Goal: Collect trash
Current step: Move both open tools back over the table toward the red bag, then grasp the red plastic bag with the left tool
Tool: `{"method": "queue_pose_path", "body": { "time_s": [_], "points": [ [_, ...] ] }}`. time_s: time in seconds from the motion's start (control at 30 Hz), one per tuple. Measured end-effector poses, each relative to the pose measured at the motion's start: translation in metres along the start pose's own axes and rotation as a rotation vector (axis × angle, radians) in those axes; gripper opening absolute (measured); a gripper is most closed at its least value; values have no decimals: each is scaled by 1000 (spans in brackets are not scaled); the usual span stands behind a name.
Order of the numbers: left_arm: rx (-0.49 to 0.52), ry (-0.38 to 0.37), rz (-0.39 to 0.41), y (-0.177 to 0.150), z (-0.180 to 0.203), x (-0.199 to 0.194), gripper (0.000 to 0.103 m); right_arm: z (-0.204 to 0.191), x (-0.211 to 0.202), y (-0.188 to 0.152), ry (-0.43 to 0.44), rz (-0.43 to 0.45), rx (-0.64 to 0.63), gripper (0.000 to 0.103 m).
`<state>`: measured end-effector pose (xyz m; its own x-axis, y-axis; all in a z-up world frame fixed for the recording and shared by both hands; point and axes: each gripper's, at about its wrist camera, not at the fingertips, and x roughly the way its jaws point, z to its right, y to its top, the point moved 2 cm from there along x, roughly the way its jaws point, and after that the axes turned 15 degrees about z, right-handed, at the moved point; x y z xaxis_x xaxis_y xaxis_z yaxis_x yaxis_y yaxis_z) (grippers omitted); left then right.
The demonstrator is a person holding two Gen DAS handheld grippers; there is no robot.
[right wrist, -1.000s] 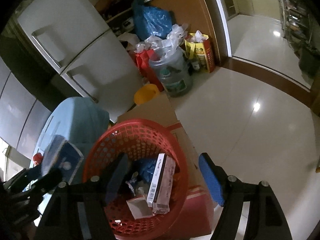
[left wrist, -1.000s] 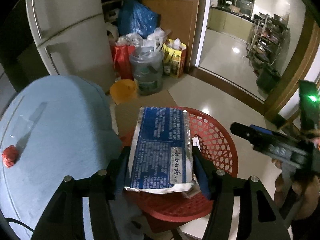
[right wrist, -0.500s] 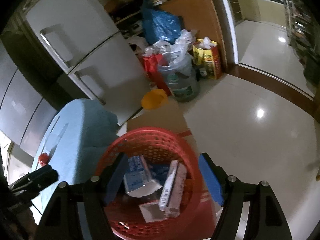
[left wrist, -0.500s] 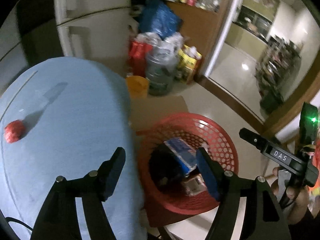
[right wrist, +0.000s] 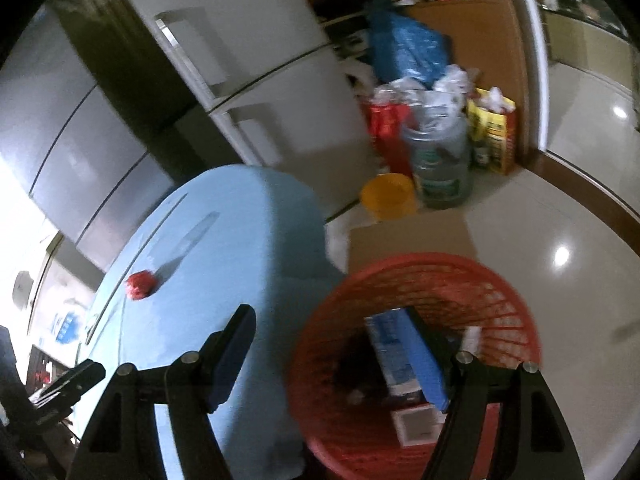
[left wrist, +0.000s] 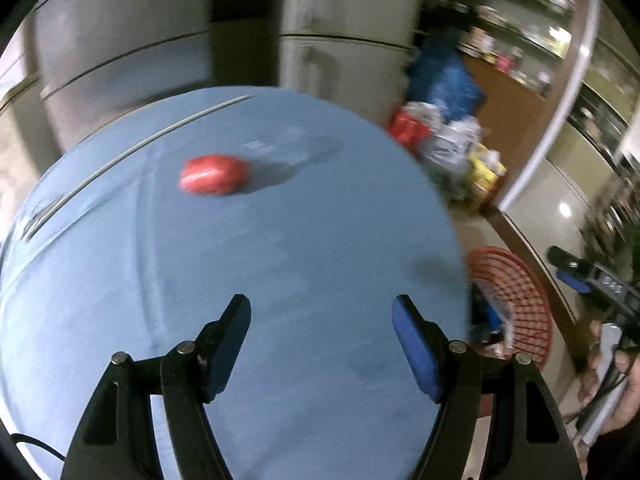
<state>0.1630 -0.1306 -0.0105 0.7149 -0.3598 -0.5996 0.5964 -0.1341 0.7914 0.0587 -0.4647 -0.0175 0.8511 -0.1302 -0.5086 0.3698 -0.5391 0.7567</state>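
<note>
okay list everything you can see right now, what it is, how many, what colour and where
Crumpled wrapper: one, red, on the table.
Table: one, light blue top.
Basket: one, red mesh, on the floor right of the table.
Packet: one, blue and white, inside the basket.
Small box: one, white, inside the basket.
Fridge: one, white, behind the table.
Water jug: one, clear, by the fridge.
Bowl: one, yellow, beside the jug.
Big bag: one, blue, behind the jug.
Left gripper: fingers open, over the table.
Right gripper: fingers open, above the basket.
</note>
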Motion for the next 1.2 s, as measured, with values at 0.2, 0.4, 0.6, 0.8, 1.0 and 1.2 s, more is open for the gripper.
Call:
{"method": "queue_pose_path", "body": {
  "time_s": [0.2, 0.4, 0.6, 0.8, 1.0, 1.2],
  "points": [
    [-93, 143, 9, -18, -73, -18, 74, -41, 8, -11, 44, -29, -47, 77],
    [-141, 281, -6, -42, -125, -24, 74, -76, 19, -24, 76, -77, -100, 77],
    [-164, 338, -28, -57, -148, -21, 74, -104, 24, -31, 106, -99, -150, 77],
    [-155, 361, -45, -65, -152, -17, 74, -116, 27, -35, 109, -114, -181, 77],
    [-167, 373, -51, -67, -162, -16, 74, -117, 30, -39, 100, -137, -179, 77],
    [-170, 361, -41, -63, -158, -20, 74, -124, 32, -45, 109, -148, -177, 77]
  ]
}}
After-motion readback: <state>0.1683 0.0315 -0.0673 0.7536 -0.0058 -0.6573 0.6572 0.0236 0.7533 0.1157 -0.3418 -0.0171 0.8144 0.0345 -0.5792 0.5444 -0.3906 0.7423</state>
